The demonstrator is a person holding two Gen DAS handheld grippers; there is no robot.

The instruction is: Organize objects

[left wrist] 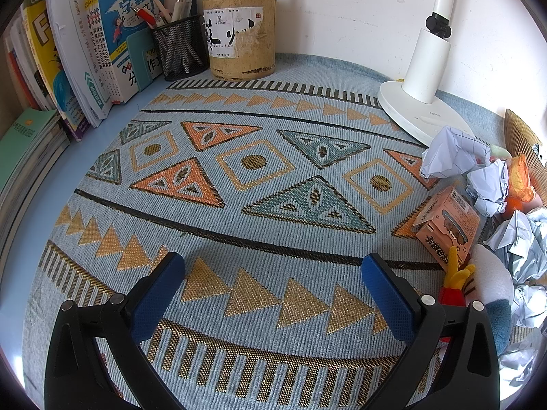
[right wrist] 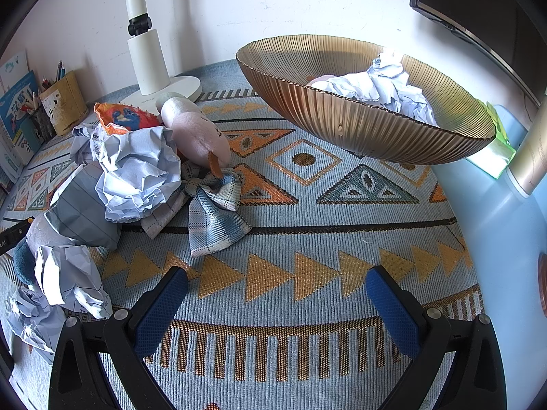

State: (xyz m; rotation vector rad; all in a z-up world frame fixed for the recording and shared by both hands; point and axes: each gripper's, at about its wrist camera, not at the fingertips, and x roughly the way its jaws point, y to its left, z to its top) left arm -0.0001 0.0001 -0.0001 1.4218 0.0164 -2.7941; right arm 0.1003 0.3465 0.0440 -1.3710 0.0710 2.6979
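Both grippers hang empty over the patterned mat on the desk: the left gripper (left wrist: 273,273) and the right gripper (right wrist: 277,287) each have their jaws spread wide with nothing between the blue pads.

Largest is the ribbed amber bowl (right wrist: 359,126) at far right — rigid, probably glass or hard plastic, smooth and likely slippery; it looks best left where it stands, already holding crumpled paper (right wrist: 383,85). Next, the plush toy (right wrist: 196,130) lies left of centre, soft and light; a pinch across its narrow body should hold. The checked cloth (right wrist: 215,212) beside it is limp — gather it at a fold. The crumpled paper balls (right wrist: 136,174) to the left weigh almost nothing and will crush; grip them across the middle. Smallest, the small carton (left wrist: 448,222) at the left view's right edge is stiff-sided — take its flat faces.
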